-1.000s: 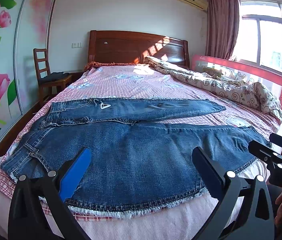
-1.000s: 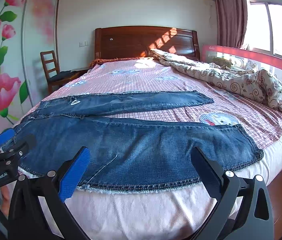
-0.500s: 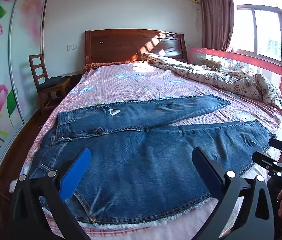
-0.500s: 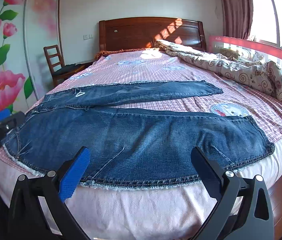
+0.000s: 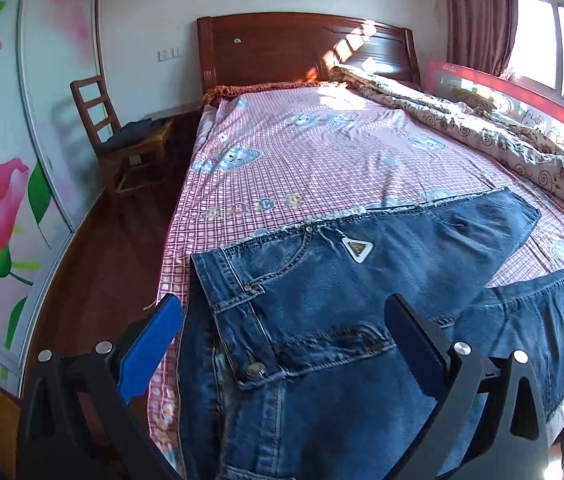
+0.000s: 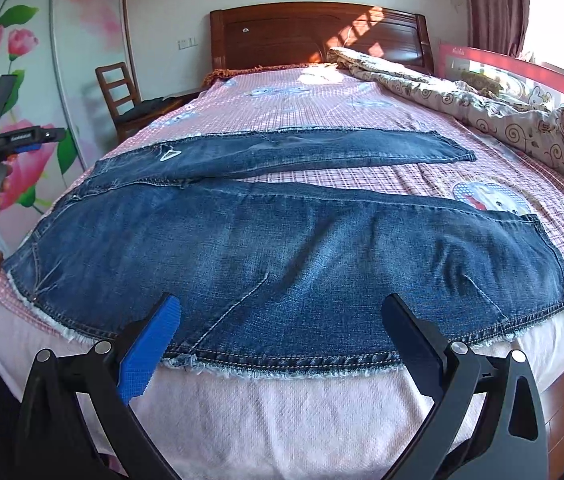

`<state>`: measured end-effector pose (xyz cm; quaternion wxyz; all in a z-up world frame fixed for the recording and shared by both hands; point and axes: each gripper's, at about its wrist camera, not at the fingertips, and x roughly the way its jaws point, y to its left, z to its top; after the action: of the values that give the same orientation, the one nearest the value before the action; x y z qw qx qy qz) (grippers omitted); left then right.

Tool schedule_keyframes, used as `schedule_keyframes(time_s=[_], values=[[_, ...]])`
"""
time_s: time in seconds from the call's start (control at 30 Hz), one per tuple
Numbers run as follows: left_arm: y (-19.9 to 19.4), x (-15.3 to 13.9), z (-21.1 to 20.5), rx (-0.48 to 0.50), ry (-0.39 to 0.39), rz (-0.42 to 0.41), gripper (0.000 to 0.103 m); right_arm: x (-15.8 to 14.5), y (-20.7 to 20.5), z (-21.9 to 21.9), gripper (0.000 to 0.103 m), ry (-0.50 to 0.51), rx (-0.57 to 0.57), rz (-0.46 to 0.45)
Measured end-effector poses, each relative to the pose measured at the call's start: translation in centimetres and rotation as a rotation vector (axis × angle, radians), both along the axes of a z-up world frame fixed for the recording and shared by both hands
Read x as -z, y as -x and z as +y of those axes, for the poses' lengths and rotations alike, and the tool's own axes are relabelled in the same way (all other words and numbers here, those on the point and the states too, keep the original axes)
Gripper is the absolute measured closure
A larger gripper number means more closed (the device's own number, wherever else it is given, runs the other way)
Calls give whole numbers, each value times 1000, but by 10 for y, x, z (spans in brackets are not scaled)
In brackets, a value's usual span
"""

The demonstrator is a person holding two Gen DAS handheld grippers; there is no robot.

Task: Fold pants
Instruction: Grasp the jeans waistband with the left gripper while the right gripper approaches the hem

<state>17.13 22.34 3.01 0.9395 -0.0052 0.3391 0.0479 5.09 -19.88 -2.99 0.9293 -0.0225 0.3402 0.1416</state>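
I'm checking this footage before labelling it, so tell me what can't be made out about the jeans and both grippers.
- Left wrist view: near end of the jeans is cut off by the bottom edge, behind the left gripper.
- Left wrist view: right gripper is out of frame.
- Right wrist view: triangular badge is too small to read.
- Right wrist view: right gripper hides the near hem.

Left gripper (image 5: pixel 282 340): black angular frame, one finger faced with a blue pad (image 5: pixel 150 350), the other black with a toothed edge; round silver screws at the pivots. Right gripper (image 6: pixel 278 340): same build (blue pad cross-hatched). Seen from the side, the left unit carries small white lettering, illegible.
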Motion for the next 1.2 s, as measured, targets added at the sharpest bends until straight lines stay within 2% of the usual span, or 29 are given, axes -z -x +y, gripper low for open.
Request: schedule_keyframes(time_s=[0.07, 0.17, 0.37, 0.53, 0.67, 0.87, 1.07, 1.13, 1.2], values=[[-25, 9, 21, -14, -33, 32, 2, 2, -5, 2, 3, -1, -1, 17], [-58, 26, 48, 22, -13, 86, 2, 5, -13, 7, 3, 3, 0, 49], [-107, 71, 88, 50, 96, 185, 2, 12, -24, 23, 3, 36, -22, 101], [-131, 98, 109, 58, 170, 212, 2, 21, -32, 37, 3, 51, -42, 141], [-142, 112, 115, 76, 218, 239, 10, 26, -35, 44, 3, 56, -56, 161], [-150, 109, 121, 95, 232, 232, 10, 33, -38, 48, 3, 49, -61, 187], [-151, 104, 112, 148, 221, 245, 33, 36, -38, 46, 3, 46, -63, 196], [-149, 103, 116, 137, 237, 243, 39, 36, -37, 47, 3, 47, -68, 196], [-146, 102, 122, 112, 261, 234, 48, 36, -37, 47, 3, 46, -72, 199]])
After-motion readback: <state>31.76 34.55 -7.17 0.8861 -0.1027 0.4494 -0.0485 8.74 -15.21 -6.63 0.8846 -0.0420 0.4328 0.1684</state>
